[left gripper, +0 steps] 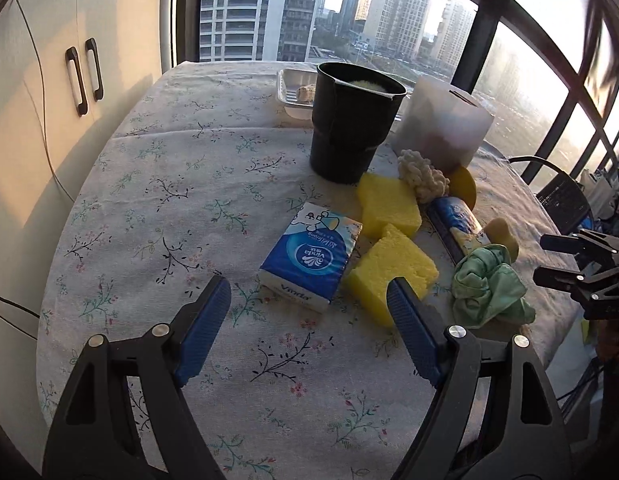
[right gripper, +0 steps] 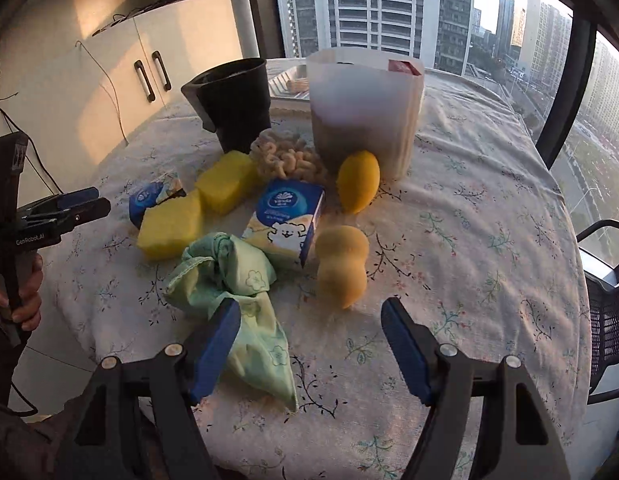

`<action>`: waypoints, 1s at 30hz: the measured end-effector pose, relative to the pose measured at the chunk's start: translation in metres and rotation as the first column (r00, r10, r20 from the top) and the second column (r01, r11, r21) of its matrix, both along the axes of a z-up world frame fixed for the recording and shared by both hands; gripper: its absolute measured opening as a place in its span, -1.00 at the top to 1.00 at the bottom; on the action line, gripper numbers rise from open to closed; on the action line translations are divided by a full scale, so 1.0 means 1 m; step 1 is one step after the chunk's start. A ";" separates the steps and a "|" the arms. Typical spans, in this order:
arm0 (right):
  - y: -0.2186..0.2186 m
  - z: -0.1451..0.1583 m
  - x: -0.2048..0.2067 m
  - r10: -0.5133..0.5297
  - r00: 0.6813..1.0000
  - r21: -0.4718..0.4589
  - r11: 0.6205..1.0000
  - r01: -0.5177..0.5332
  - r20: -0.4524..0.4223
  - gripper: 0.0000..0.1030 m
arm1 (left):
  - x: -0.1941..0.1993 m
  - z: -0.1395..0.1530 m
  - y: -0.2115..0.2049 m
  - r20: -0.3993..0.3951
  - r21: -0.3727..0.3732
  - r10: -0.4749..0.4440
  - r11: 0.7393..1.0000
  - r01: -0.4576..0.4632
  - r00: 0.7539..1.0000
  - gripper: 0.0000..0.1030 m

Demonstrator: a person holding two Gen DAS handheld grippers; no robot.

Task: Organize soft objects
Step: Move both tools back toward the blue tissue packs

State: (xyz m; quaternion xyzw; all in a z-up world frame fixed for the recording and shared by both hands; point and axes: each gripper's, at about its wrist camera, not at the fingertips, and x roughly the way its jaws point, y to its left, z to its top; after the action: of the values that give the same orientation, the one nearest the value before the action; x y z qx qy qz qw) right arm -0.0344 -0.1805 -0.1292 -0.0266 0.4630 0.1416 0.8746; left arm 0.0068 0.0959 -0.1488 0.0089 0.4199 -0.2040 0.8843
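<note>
Soft objects lie grouped on the floral tablecloth [left gripper: 157, 200]: a blue Vinda tissue pack [left gripper: 311, 258], two yellow sponges [left gripper: 389, 270] [left gripper: 387, 204], a cream knitted piece [left gripper: 423, 176], a second tissue pack [right gripper: 287, 220], a crumpled green cloth [right gripper: 237, 280], a tan gourd-shaped sponge [right gripper: 341, 266] and a yellow oval sponge [right gripper: 358, 181]. My left gripper [left gripper: 309, 300] is open and empty, just short of the Vinda pack and near sponge. My right gripper [right gripper: 311, 320] is open and empty, its left finger over the green cloth.
A black bin [left gripper: 353, 120] and a translucent white bin [left gripper: 445, 124] stand behind the pile, with a metal tray [left gripper: 293, 88] farther back. White cabinets [left gripper: 69, 92] stand left, windows behind, a black mesh chair [right gripper: 607, 312] at the table's right edge.
</note>
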 end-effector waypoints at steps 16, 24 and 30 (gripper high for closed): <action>0.008 0.000 0.054 -0.065 0.998 0.123 0.990 0.068 -0.027 -0.47 | -0.001 -0.004 -0.065 0.142 0.268 -0.066 0.963 0.026 0.988 -0.55; 0.020 -0.024 0.094 -0.119 0.989 0.020 0.992 0.121 -0.090 -0.47 | 0.036 -0.013 -0.025 0.017 0.189 0.010 0.982 -0.013 1.000 -0.55; 0.025 -0.040 0.109 -0.118 0.983 -0.021 0.993 0.116 -0.144 -0.46 | 0.044 -0.023 -0.019 0.005 0.219 -0.017 0.976 0.016 1.000 -0.62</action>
State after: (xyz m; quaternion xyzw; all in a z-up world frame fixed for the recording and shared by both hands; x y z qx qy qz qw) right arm 0.0741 -0.1550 -0.1693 0.0056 0.5269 0.0887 0.8453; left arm 0.0510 0.0768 -0.1722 0.1102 0.4369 -0.1640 0.8775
